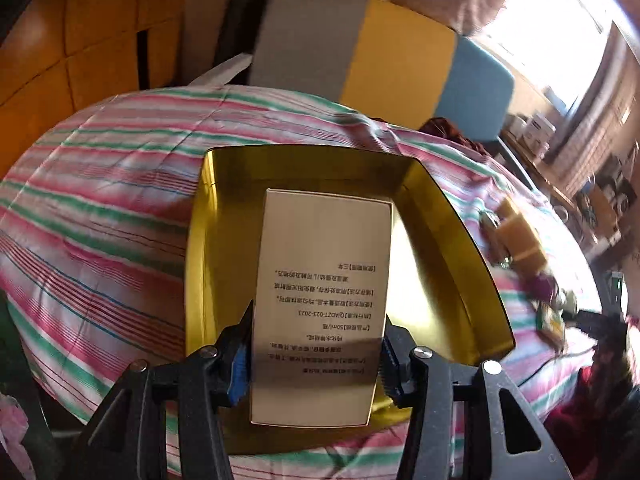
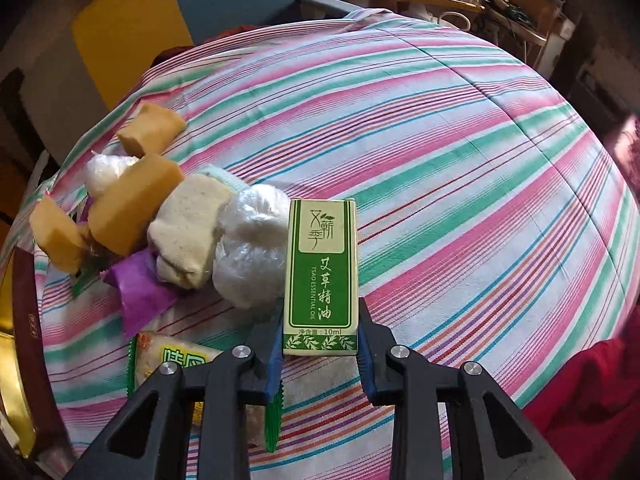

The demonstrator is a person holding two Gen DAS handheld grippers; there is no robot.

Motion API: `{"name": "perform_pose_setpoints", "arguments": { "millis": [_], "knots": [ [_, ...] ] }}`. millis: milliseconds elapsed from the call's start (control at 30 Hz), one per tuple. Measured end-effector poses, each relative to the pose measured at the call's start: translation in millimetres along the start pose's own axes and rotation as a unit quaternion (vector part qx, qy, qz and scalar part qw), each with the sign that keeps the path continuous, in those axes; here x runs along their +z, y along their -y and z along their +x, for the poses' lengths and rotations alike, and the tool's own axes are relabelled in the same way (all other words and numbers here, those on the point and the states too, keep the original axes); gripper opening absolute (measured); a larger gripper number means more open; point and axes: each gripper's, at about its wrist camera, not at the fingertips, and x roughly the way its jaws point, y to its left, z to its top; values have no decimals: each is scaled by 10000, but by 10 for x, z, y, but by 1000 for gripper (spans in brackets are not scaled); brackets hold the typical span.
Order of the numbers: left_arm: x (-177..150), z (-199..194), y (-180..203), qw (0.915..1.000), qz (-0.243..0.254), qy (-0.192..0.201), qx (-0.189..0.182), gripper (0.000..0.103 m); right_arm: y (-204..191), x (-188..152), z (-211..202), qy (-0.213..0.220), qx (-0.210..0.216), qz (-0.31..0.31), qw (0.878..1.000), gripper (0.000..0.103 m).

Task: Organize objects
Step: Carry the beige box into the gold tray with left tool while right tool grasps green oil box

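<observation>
My left gripper [image 1: 316, 344] is shut on a cream box [image 1: 324, 264] with black print, its blue pads pressing the box's two long sides. The box hangs over the inside of an open gold tin [image 1: 452, 264] on the striped cloth; whether it touches the bottom I cannot tell. In the right wrist view, my right gripper [image 2: 320, 320] is shut on the lower end of a small green and cream essential oil box [image 2: 322, 256], just right of a pile: yellow blocks [image 2: 134, 204], a cream cloth roll [image 2: 188, 228], a white plastic-wrapped bundle [image 2: 248, 244], a purple packet [image 2: 140, 292].
A snack packet [image 2: 180, 364] lies under the right gripper's left finger. The striped cloth [image 2: 460, 168] runs bare to the right of the pile. A grey, yellow and blue chair back [image 1: 360, 48] stands behind the table. Red fabric [image 2: 592, 392] lies at the right edge.
</observation>
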Motion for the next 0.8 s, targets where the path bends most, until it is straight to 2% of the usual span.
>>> {"name": "perform_pose_setpoints", "arguments": {
  "millis": [233,533,800],
  "knots": [
    [316,243,-183,9995,-184,-103,215,51,-58,35,-14,26,-68,-121,9999,31],
    [699,782,-273,9964,-136,-523,653,52,-88,18,6,16,-133,-241,9996,31],
    [916,1113,-322,9930,-18,-603,1013,53,-128,3,44,-51,-214,-374,9991,31]
  ]
}}
